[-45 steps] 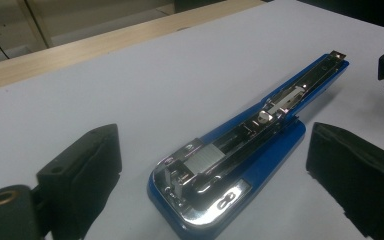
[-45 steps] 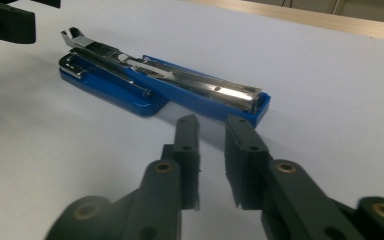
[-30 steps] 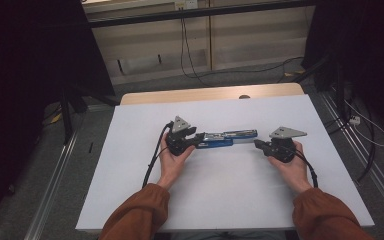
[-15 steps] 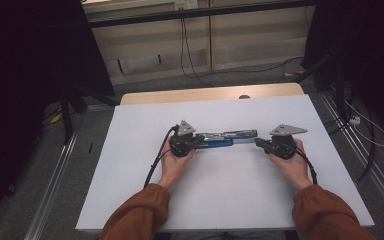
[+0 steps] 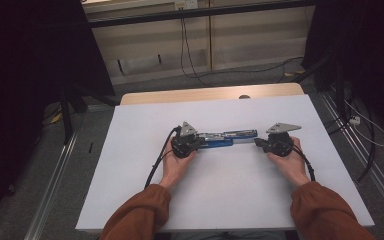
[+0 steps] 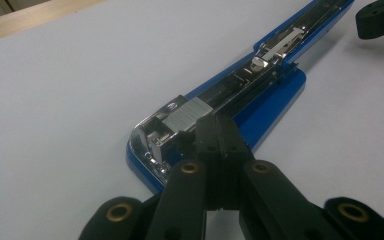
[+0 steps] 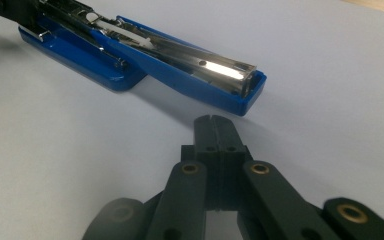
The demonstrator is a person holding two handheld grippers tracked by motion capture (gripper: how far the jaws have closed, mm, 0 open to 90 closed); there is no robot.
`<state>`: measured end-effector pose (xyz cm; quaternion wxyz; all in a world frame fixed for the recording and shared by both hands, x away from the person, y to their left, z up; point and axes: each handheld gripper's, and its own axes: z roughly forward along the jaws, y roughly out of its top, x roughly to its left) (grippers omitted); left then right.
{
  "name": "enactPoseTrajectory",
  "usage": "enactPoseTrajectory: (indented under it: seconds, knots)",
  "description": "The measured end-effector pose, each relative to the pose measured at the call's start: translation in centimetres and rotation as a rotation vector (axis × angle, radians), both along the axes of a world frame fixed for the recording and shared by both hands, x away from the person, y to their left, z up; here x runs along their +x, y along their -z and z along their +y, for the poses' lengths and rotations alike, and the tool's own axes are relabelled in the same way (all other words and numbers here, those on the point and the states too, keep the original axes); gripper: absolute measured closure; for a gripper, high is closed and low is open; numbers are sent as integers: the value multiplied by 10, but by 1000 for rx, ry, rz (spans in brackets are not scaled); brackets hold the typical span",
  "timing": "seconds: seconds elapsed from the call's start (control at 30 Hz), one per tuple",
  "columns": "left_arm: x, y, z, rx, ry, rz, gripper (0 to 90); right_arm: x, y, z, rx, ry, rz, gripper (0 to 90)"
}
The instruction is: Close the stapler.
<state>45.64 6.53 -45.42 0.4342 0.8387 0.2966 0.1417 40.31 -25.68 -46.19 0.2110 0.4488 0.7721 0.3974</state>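
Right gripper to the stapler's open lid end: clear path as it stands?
Probably yes. The right gripper, jaws shut, sits just short of the blue stapler lid tip, with bare white table between them.

A: Ahead of our left gripper point(image 6: 217, 131), the opened blue stapler point(image 5: 220, 139) blocks the straight path; our closed jaws sit right on its metal tray.

B: Our right gripper point(image 7: 216, 131) has bare white table point(image 5: 230, 195) just before the stapler's far end, and open room to either side.
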Motion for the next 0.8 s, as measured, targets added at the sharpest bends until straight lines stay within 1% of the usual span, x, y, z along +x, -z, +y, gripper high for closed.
enactPoseTrajectory:
  seconds: [0.07, 0.1, 0.13, 0.23, 0.3, 0.33, 0.47, 0.53, 0.6, 0.63, 0.73, 0.8]
  knots:
    - [1, 0, 1, -1, 1, -2, 900, 0, 0, 1, -12, -3, 2, 900]
    - [1, 0, 1, -5, 3, -1, 900, 1, 0, 2, -19, -6, 9, 900]
    - [1, 0, 1, 2, 5, -6, 900, 1, 1, 3, -27, -7, 16, 900]
    - [0, 0, 1, 3, 4, -5, 900, 3, 2, 6, -53, -20, 38, 900]
    - [1, 0, 1, 0, 5, -3, 900, 5, 2, 8, -58, -23, 52, 900]
    - [0, 0, 1, 1, 3, -3, 900, 6, 2, 9, -61, -26, 49, 900]
    - [1, 0, 2, 0, 3, 2, 900, 10, 0, 10, -61, -22, 75, 900]
    - [0, 0, 1, 2, -2, -1, 900, 13, -2, 12, -59, -4, 106, 900]
    - [0, 0, 1, -3, -5, 7, 900, 14, -2, 14, -73, 0, 107, 900]
    - [0, 0, 2, 1, -1, 5, 900, 14, -2, 15, -74, 1, 104, 900]
    - [2, 1, 4, -22, 0, 28, 900, 14, -1, 14, -52, 10, 107, 900]
    - [2, 1, 4, -19, 4, 27, 900, 15, -1, 14, -51, 11, 106, 900]
